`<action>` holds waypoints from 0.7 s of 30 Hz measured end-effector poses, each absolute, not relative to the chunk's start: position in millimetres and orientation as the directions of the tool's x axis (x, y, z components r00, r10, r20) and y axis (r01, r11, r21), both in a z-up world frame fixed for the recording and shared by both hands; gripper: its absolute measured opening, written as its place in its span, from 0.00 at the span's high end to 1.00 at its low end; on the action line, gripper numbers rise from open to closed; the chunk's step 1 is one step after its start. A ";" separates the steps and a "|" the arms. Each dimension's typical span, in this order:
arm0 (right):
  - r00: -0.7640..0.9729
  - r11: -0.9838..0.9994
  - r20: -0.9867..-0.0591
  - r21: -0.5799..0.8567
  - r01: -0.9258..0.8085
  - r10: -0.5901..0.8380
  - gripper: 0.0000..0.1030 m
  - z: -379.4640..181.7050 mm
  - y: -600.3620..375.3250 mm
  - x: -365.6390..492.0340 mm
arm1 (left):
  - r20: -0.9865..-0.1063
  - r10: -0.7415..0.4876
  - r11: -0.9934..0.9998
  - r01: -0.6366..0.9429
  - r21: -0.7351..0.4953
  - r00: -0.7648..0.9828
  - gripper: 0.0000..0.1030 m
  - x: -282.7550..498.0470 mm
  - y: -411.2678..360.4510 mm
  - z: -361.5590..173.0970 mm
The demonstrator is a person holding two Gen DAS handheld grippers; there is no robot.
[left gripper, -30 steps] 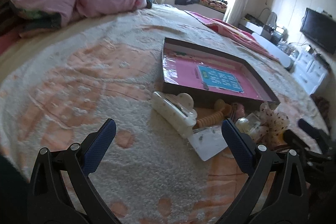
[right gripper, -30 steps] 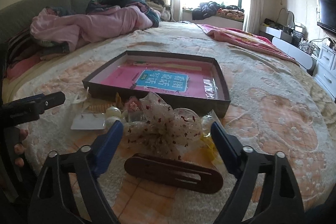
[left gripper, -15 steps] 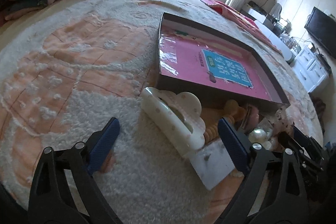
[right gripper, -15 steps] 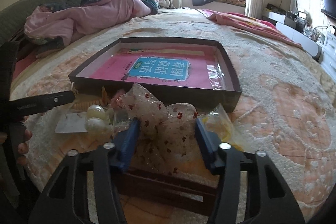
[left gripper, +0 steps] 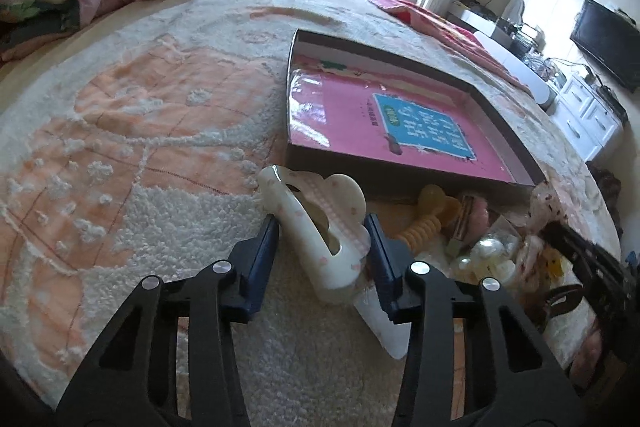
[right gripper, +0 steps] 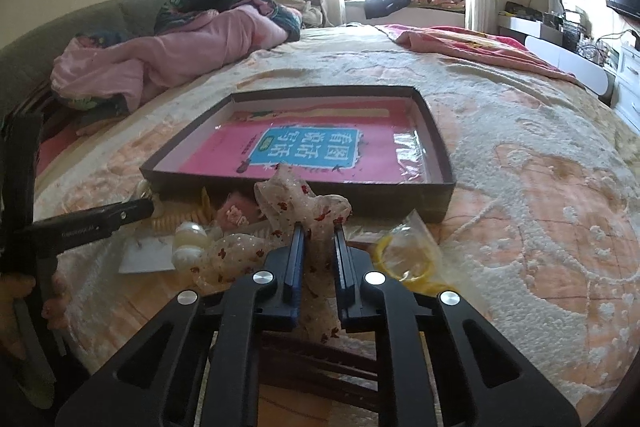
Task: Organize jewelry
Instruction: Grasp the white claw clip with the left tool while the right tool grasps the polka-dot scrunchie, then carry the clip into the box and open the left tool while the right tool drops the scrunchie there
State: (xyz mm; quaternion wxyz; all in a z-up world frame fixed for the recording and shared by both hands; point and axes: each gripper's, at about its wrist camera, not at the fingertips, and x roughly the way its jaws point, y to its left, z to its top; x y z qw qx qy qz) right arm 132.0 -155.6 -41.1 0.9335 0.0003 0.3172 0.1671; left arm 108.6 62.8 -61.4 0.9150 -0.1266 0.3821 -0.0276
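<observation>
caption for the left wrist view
Left gripper closed around a white hair claw on the bedspread, beside a shallow box.

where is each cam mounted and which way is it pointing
Left wrist: on the left gripper, looking along its fingers across the bed at the cream hair claw between them.
Right wrist: on the right gripper, facing the window, fingers pinching the sheer bow; a hand shows.
Shared: the box lid.

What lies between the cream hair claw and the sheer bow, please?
In the left wrist view, a yellow ridged clip, a pink piece and pearly beads lie between the cream hair claw and the sheer bow, before the box.
</observation>
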 end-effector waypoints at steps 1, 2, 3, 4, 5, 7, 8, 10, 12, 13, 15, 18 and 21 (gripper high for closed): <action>0.746 0.944 -0.588 0.110 -0.310 0.313 0.89 -39.5 -156.3 131.1 | -0.682 -0.149 0.967 -0.041 -0.253 0.716 0.67 105.1 63.6 -58.1; 0.746 0.943 -0.586 0.114 -0.311 0.317 0.89 -37.5 -157.8 131.3 | -0.676 -0.150 0.967 -0.035 -0.253 0.722 0.68 104.9 62.3 -55.3; 0.750 0.944 -0.581 0.118 -0.308 0.317 0.90 -34.9 -159.5 131.0 | -0.666 -0.149 0.968 -0.030 -0.250 0.731 0.68 102.3 62.3 -52.0; 0.753 0.944 -0.576 0.120 -0.306 0.317 0.90 -33.3 -160.5 130.5 | -0.658 -0.144 0.970 -0.027 -0.243 0.739 0.69 99.9 62.3 -48.8; 0.755 0.944 -0.573 0.124 -0.305 0.319 0.90 -30.8 -161.9 130.4 | -0.650 -0.145 0.970 -0.023 -0.243 0.746 0.70 96.6 62.2 -44.6; 0.761 0.944 -0.563 0.132 -0.302 0.322 0.90 -26.0 -165.1 130.0 | -0.627 -0.156 0.968 -0.010 -0.252 0.763 0.72 89.6 61.2 -35.5; 0.764 0.945 -0.559 0.132 -0.301 0.321 0.90 -23.9 -165.5 129.9 | -0.619 -0.154 0.970 -0.003 -0.244 0.770 0.72 87.5 58.7 -30.9; 0.770 0.946 -0.552 0.134 -0.297 0.320 0.90 -20.0 -167.9 131.3 | -0.609 -0.163 0.969 0.010 -0.246 0.776 0.72 85.6 55.4 -24.7; 0.778 0.948 -0.544 0.134 -0.290 0.315 0.90 -16.7 -170.4 131.6 | -0.601 -0.169 0.969 0.021 -0.245 0.781 0.72 87.2 51.8 -19.9; 0.781 0.949 -0.541 0.134 -0.286 0.312 0.90 -15.0 -171.5 132.1 | -0.599 -0.170 0.970 0.024 -0.243 0.783 0.72 88.6 49.6 -18.2; 0.790 0.951 -0.531 0.133 -0.278 0.305 0.90 -11.8 -175.2 133.2 | -0.594 -0.174 0.970 0.033 -0.240 0.785 0.72 92.2 45.3 -15.1; 0.802 0.955 -0.520 0.134 -0.263 0.294 0.90 -6.8 -180.0 136.3 | -0.589 -0.183 0.971 0.050 -0.236 0.787 0.72 98.7 36.6 -12.0; 0.812 0.959 -0.512 0.131 -0.251 0.282 0.90 -2.4 -183.1 140.9 | -0.583 -0.191 0.972 0.069 -0.226 0.789 0.72 107.5 27.3 -10.2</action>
